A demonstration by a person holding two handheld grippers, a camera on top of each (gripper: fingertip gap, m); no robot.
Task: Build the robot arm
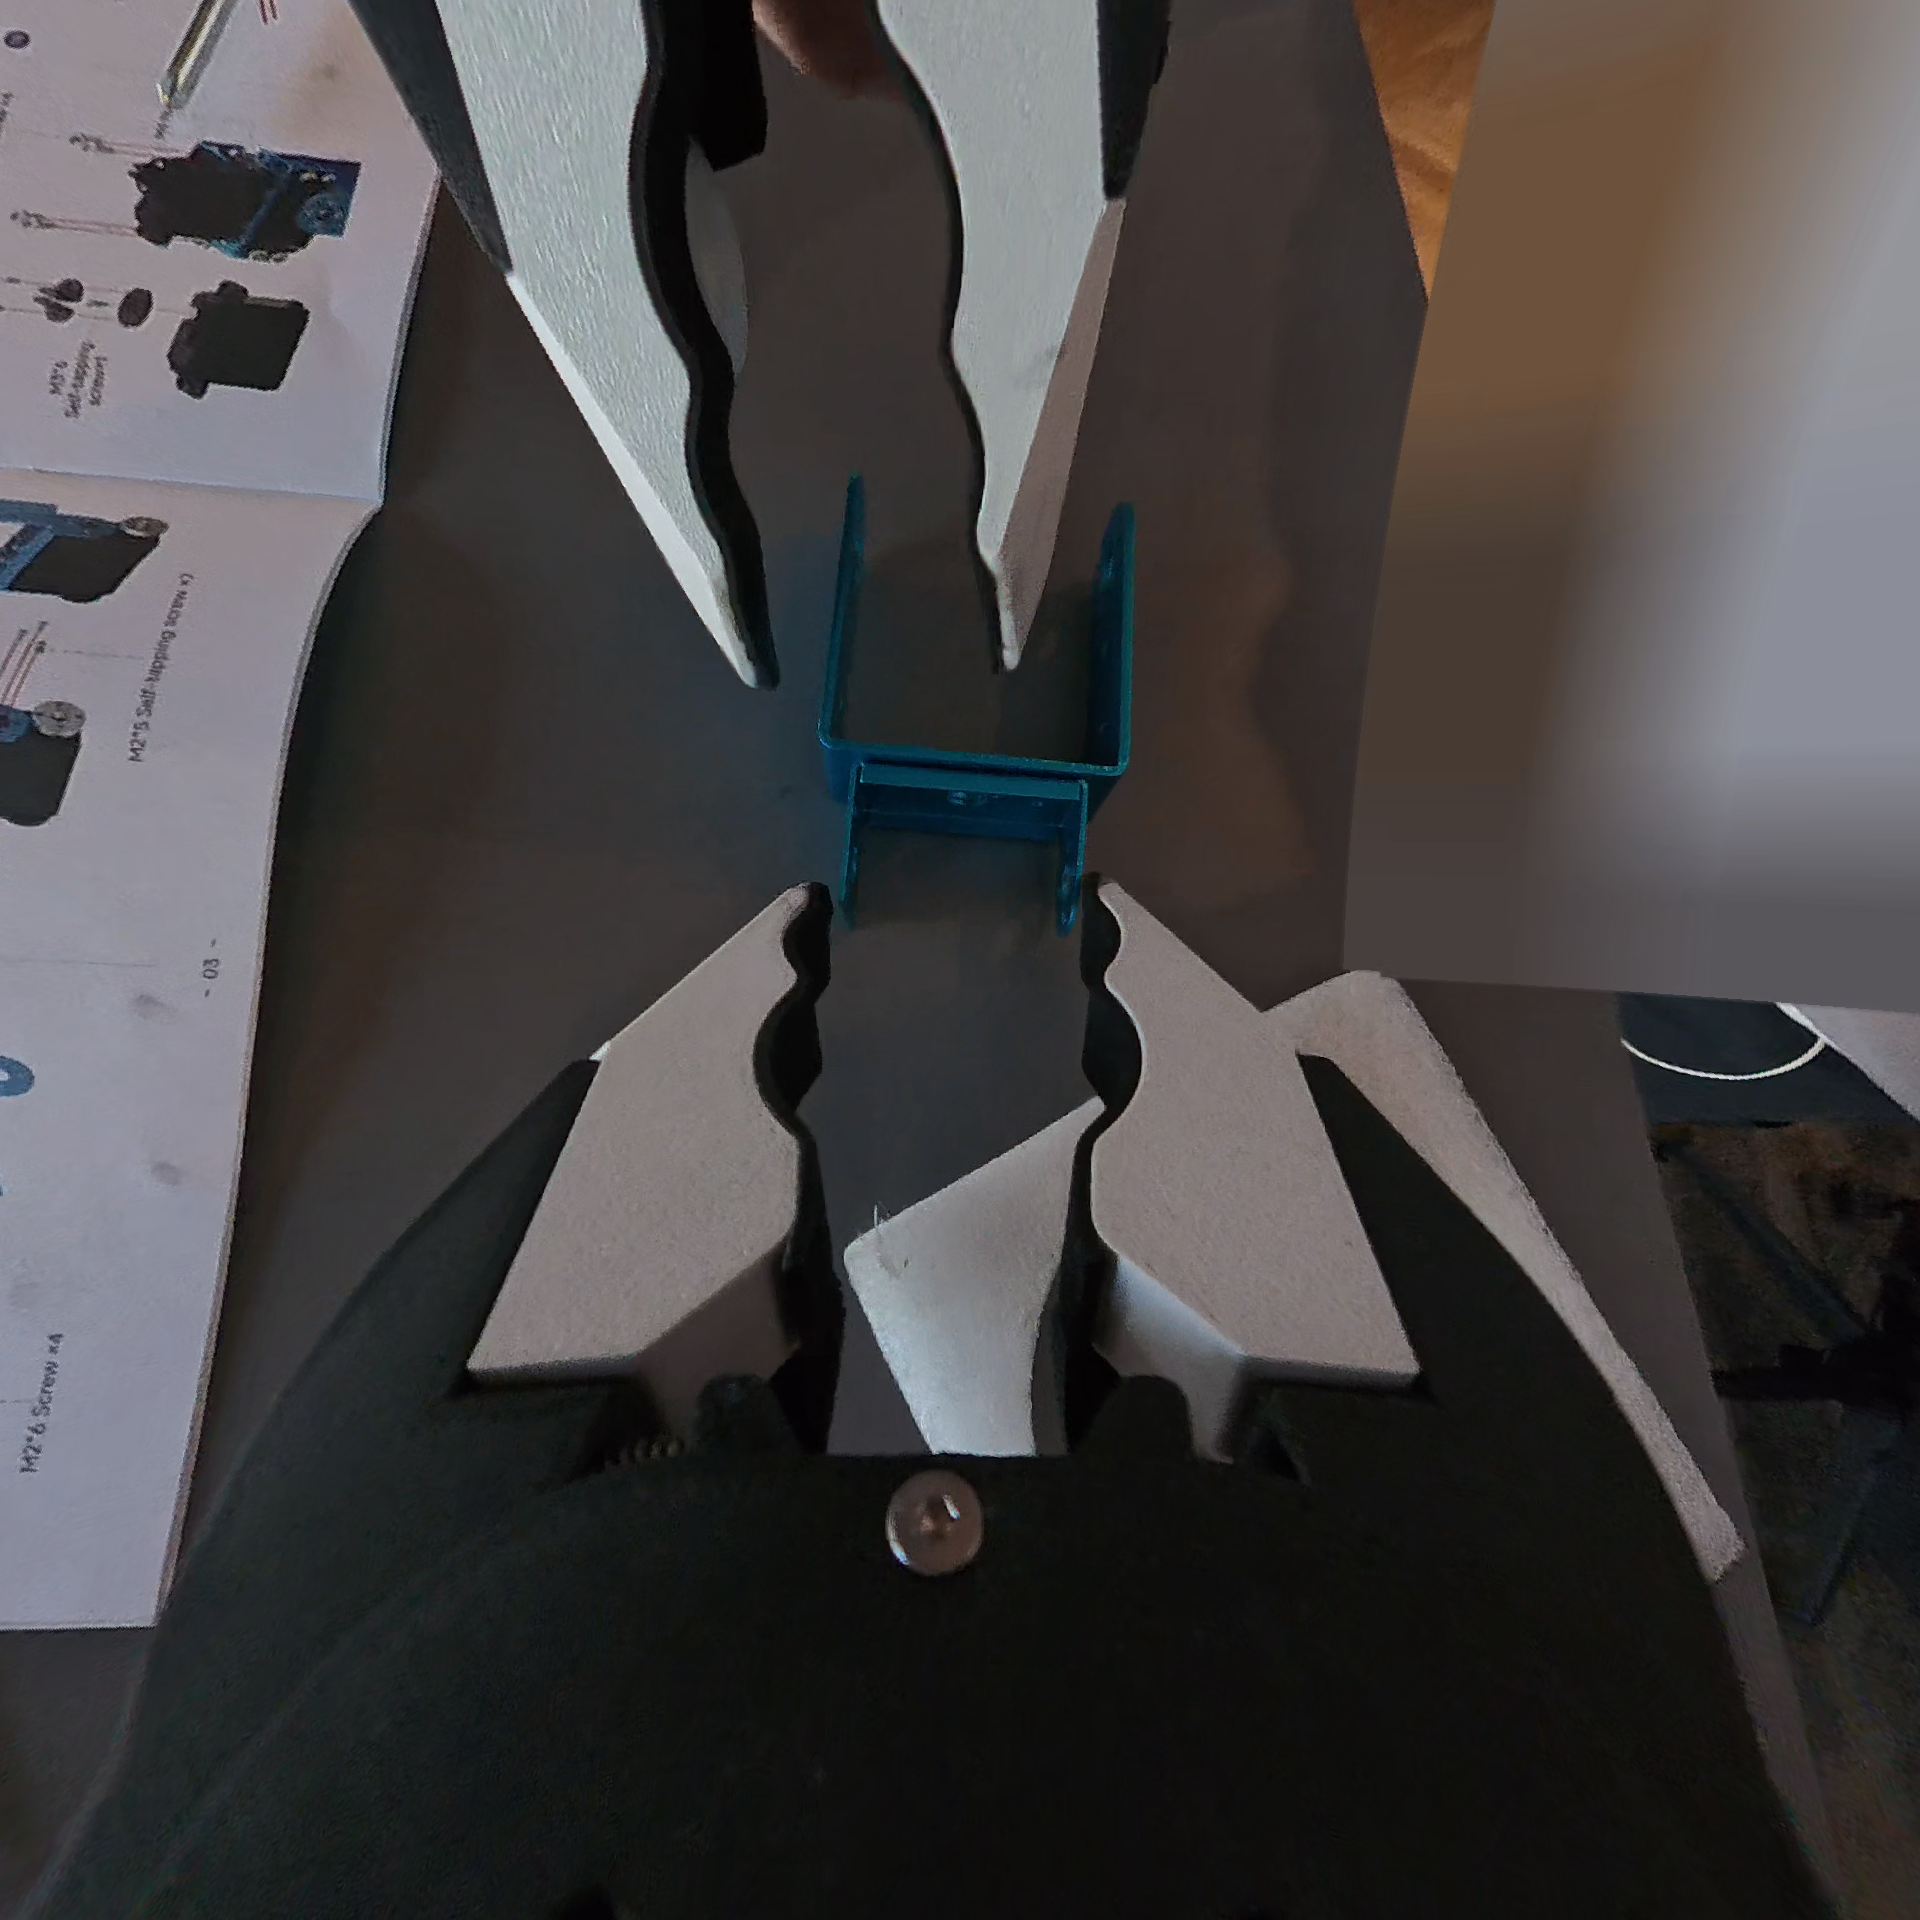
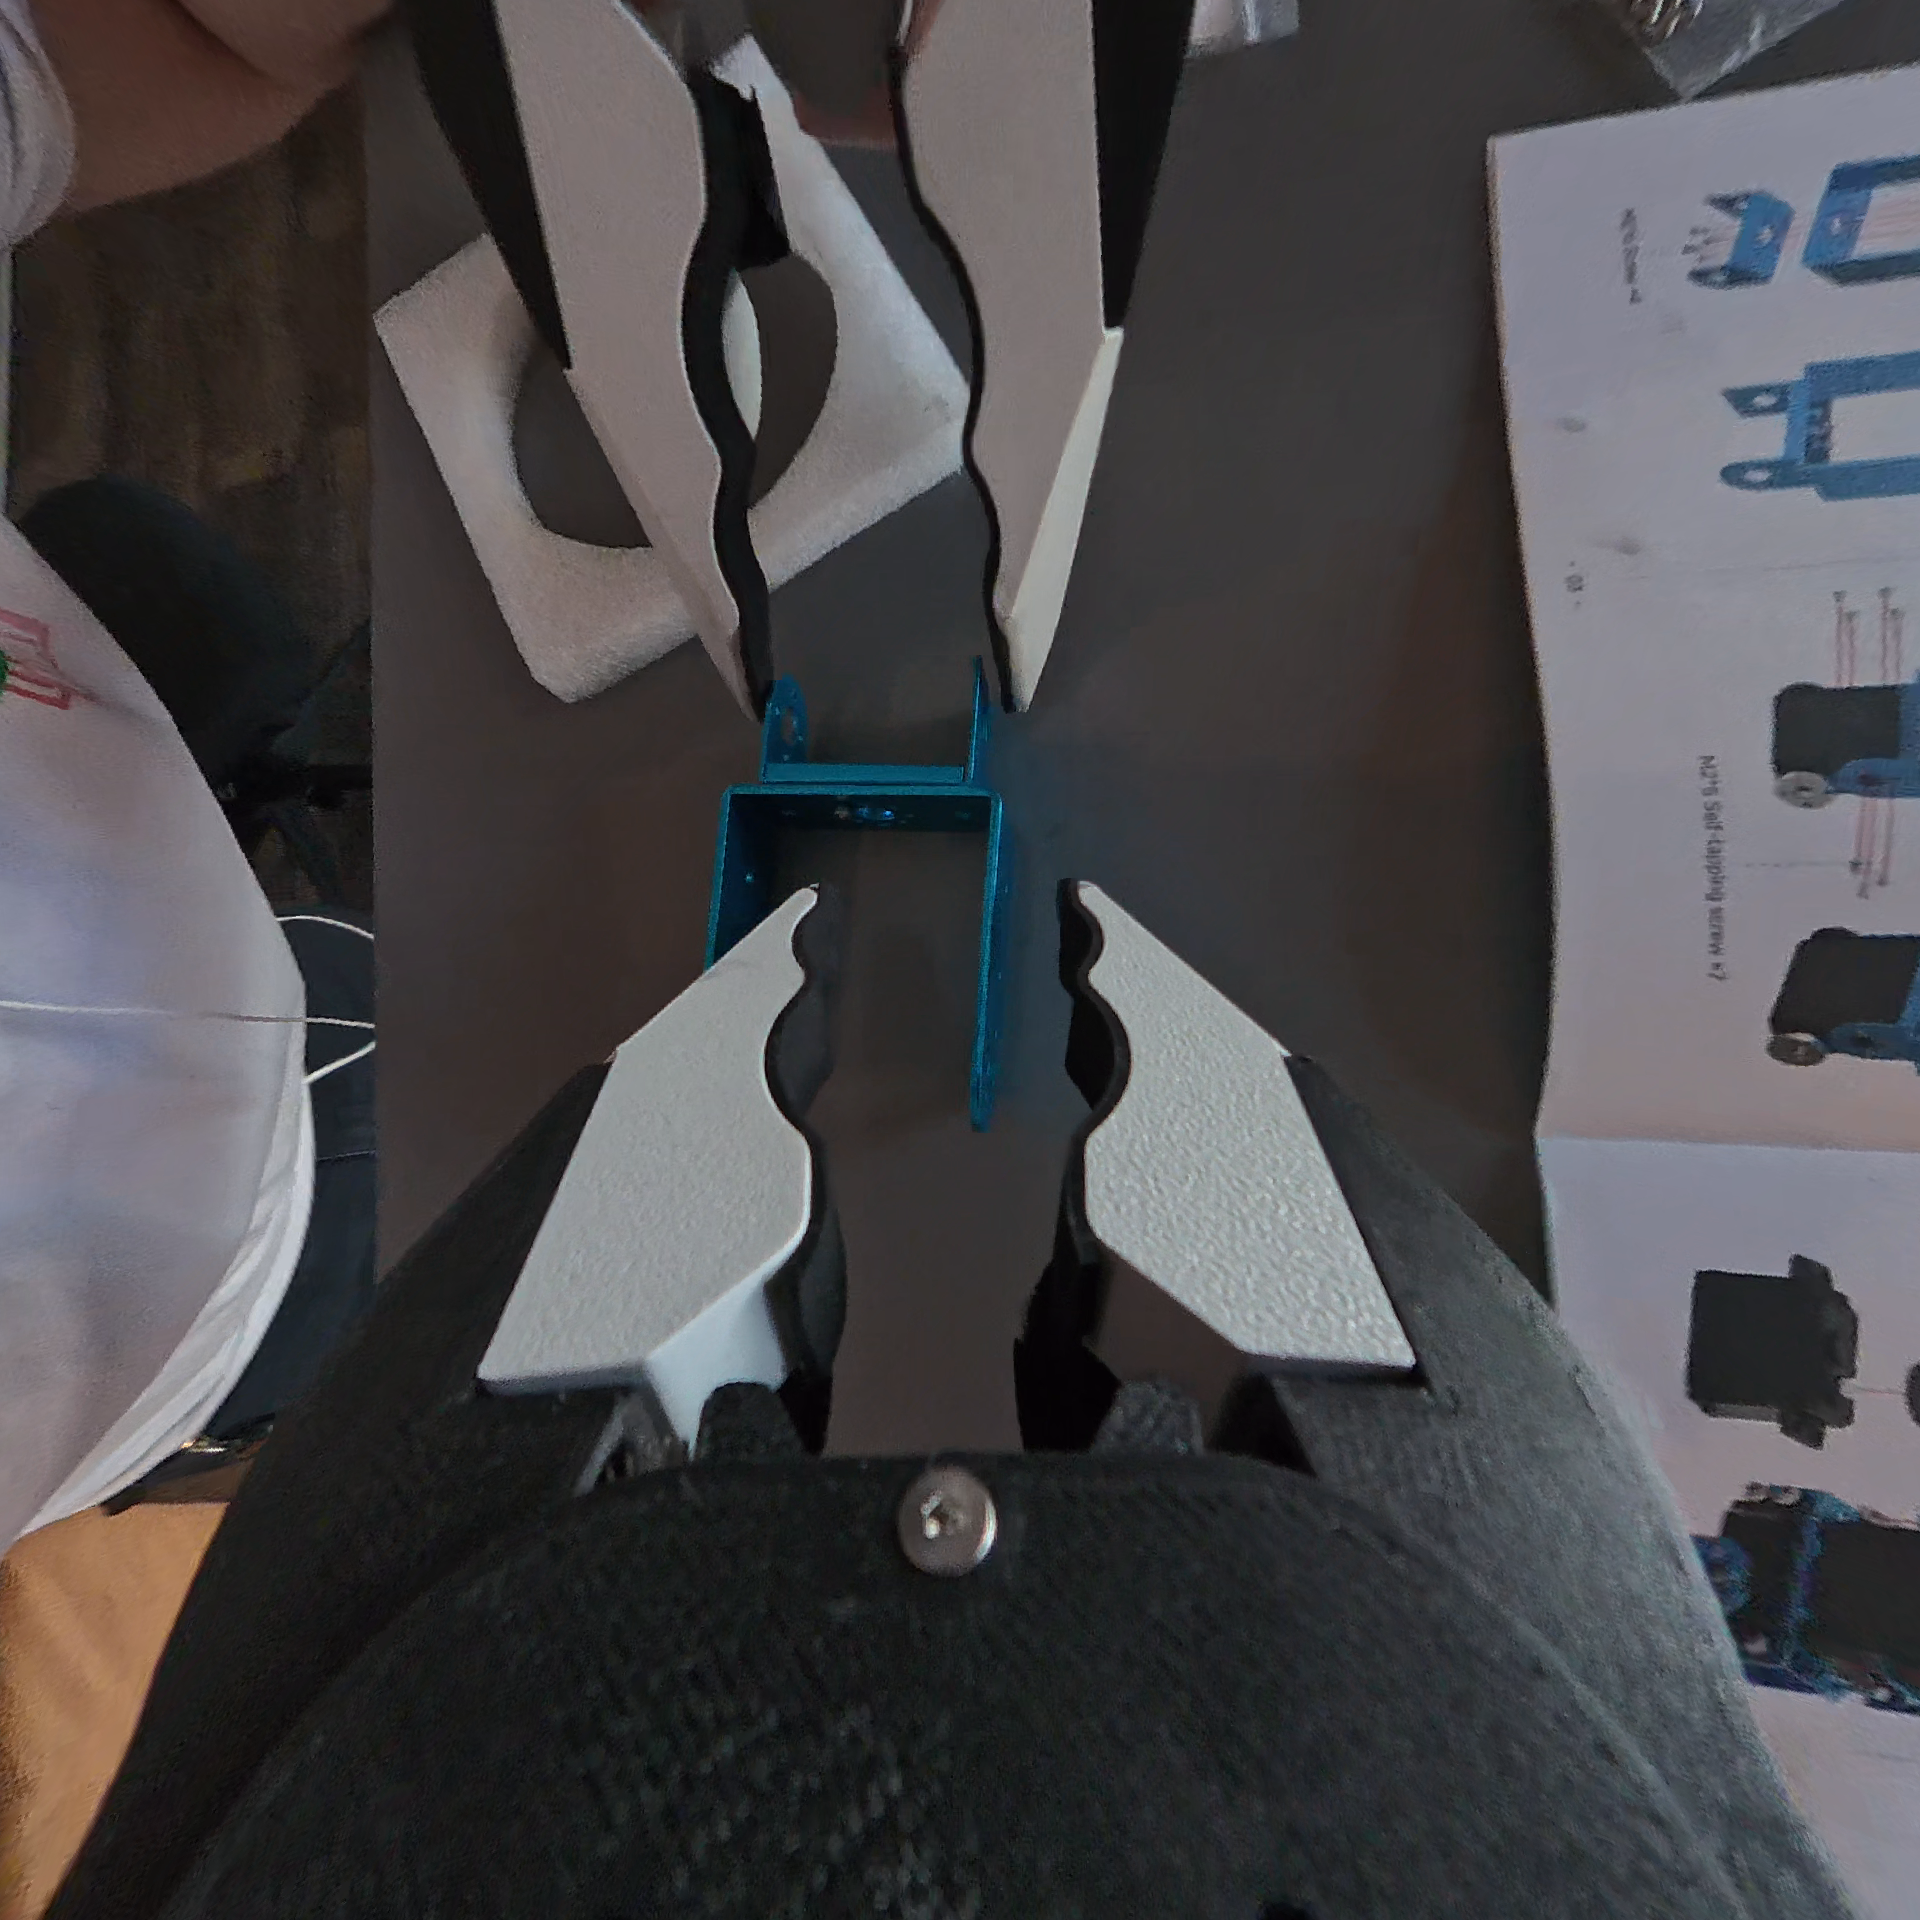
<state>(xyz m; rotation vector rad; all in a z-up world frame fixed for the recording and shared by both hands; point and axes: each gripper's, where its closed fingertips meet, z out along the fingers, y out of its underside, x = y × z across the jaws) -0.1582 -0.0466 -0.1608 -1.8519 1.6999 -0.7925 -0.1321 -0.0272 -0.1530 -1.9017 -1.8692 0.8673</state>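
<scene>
Two blue metal U-brackets lie joined back to back on a dark grey mat point(image 1: 520, 831). The small bracket point(image 1: 966, 821) opens toward my left gripper point(image 1: 958, 896), which is open, its tips just outside the bracket's two legs. The large bracket point(image 1: 977, 727) opens toward my right gripper point(image 1: 885, 667). In the right wrist view, my right gripper point(image 2: 943, 891) is open and straddles one leg of the large bracket point(image 2: 985, 987), with one finger inside the U and the other outside. There the left gripper point(image 2: 883, 707) flanks the small bracket point(image 2: 873, 774).
An open instruction booklet point(image 1: 156, 727) lies beside the mat, and also shows in the right wrist view point(image 2: 1714, 727). A white foam piece with a round cutout point(image 2: 623, 540) lies under the left gripper. A person's white sleeve point(image 2: 125, 935) is at the left. A metal tool shaft point(image 1: 187, 62) rests on the booklet. The grippers' ends are close to 4 cm from one another.
</scene>
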